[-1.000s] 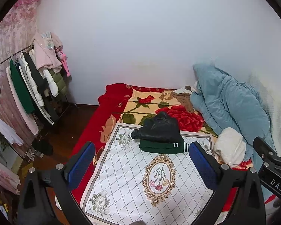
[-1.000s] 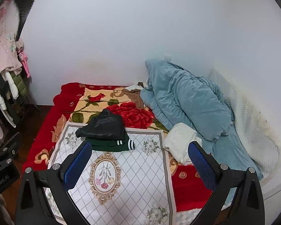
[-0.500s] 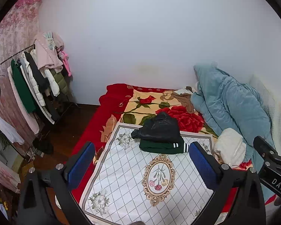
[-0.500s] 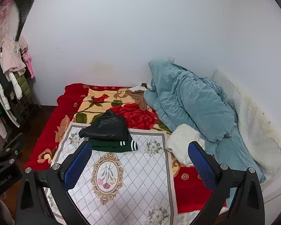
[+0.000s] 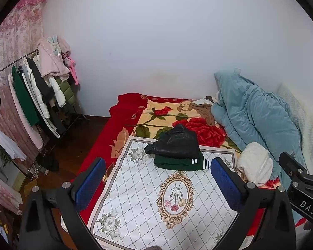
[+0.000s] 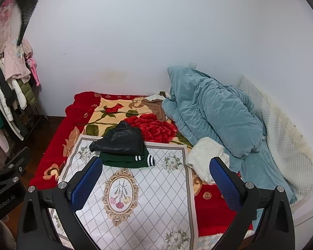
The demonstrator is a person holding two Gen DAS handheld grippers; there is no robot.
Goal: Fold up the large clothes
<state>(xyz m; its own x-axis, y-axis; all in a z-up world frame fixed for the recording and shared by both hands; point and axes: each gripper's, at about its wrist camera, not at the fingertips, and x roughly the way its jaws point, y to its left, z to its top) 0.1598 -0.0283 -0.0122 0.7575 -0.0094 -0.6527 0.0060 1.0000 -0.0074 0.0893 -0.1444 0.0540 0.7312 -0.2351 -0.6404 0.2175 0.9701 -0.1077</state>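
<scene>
Holding both grippers spread wide and empty, you have the black jacket [image 5: 176,143] atop the green garment [image 5: 178,162] beyond your left gripper [image 5: 157,180] and right gripper [image 6: 154,179] fingertips.

A bed [image 5: 106,145] stands against a plain white wall [image 5: 156,41]. It is covered by a red blanket with large roses [image 5: 206,131], and a white diamond-patterned cloth with an oval flower emblem [image 5: 175,198] lies on top of that. A rumpled teal quilt [image 6: 215,116] is heaped along the right side beside a white textured pillow [image 6: 281,133]. At left, a clothes rack [image 5: 31,95] holds hanging garments above a dark wooden floor [image 5: 77,137].
</scene>
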